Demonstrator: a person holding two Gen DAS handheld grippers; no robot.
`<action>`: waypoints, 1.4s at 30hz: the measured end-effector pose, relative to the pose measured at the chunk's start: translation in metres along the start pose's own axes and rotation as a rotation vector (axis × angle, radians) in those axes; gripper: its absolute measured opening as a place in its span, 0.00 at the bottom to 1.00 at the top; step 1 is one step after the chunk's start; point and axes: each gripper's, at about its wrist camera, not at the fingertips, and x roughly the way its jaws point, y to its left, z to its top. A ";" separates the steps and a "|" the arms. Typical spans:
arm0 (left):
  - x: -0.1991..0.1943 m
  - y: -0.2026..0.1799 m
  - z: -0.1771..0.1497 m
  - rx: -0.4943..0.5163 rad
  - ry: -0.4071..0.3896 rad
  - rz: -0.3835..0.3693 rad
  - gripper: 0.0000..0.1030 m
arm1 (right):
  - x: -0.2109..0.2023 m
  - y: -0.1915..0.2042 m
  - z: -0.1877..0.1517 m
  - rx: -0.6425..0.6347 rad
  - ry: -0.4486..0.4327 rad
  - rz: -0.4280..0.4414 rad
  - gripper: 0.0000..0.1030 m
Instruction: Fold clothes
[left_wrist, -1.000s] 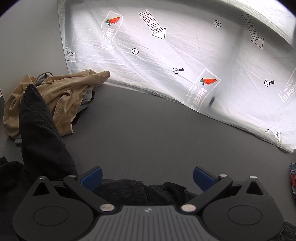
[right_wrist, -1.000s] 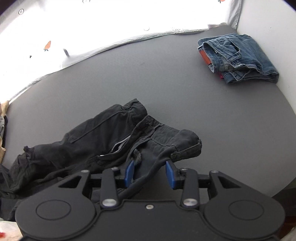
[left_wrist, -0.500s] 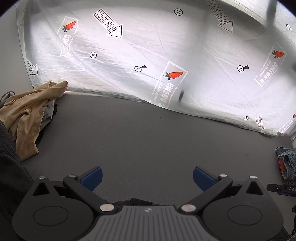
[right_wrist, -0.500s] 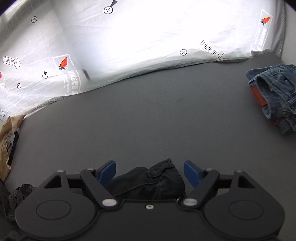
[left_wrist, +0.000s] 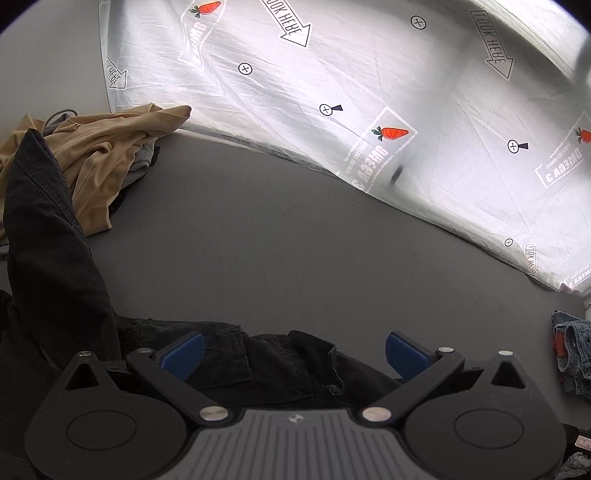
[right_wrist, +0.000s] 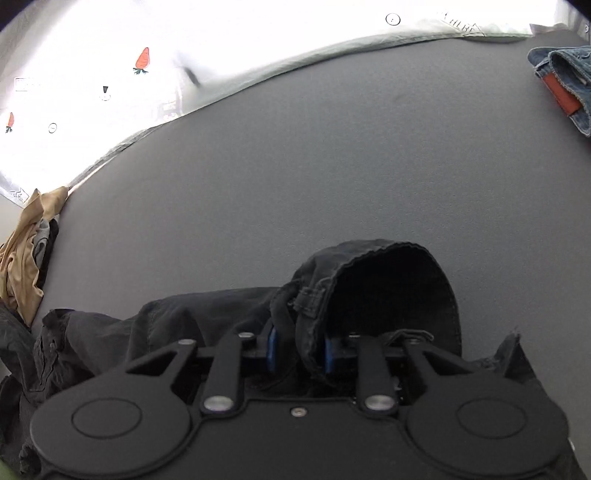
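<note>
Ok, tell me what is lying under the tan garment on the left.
Under the tan garment a grey piece of clothing shows at its right edge, with something black below that. How far either runs beneath is covered, so what kind of clothes they are cannot be told.

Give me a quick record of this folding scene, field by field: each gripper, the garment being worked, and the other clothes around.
left gripper: open, over black shorts
right gripper: shut on black shorts
black shorts: crumpled on the grey table, waistband pinched
tan garment: heaped at the table's left edge
jeans: lying far right
backdrop: white printed sheet
</note>
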 end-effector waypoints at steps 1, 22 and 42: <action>-0.002 -0.001 -0.003 0.007 0.001 0.006 1.00 | -0.016 0.004 -0.003 0.021 -0.066 0.016 0.22; 0.041 -0.079 0.023 0.089 -0.051 0.073 1.00 | -0.059 -0.059 0.282 -0.078 -0.486 -0.250 0.57; 0.107 -0.124 0.026 0.259 0.134 0.040 1.00 | 0.102 -0.153 0.160 0.256 -0.247 -0.428 0.54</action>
